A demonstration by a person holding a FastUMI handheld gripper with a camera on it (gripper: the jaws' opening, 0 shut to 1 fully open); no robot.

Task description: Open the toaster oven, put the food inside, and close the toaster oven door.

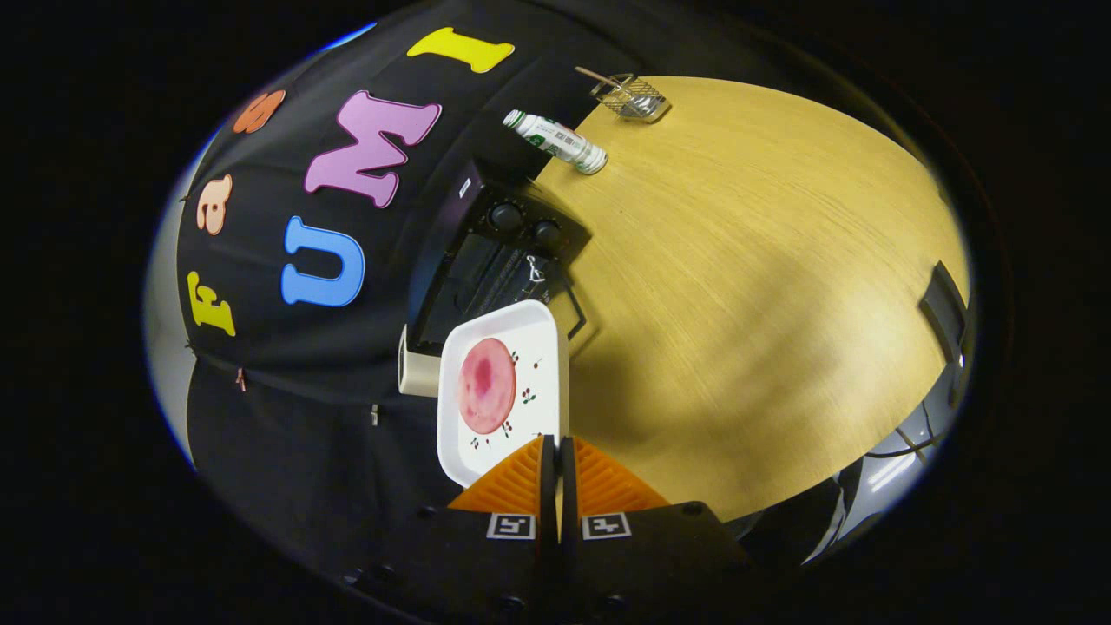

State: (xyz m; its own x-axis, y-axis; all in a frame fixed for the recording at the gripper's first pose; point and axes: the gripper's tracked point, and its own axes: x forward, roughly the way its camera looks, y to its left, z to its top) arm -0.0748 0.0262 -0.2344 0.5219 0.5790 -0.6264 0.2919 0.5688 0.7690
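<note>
Light wooden tabletop (764, 286) against a black cloth wall, seen tilted sideways. Gripper (556, 460) with jaws pinched narrow on the near rim of a white square plate (503, 391) carrying a round pink slice of food (486, 385), plate apparently lifted. Just beyond the plate, black toaster oven (495, 269), door seemingly dropped open. Further off, a bottle (555, 141) and wire basket (634, 97). Best kept level, gripped firmly, slid straight into the opening without clipping the door.
</note>
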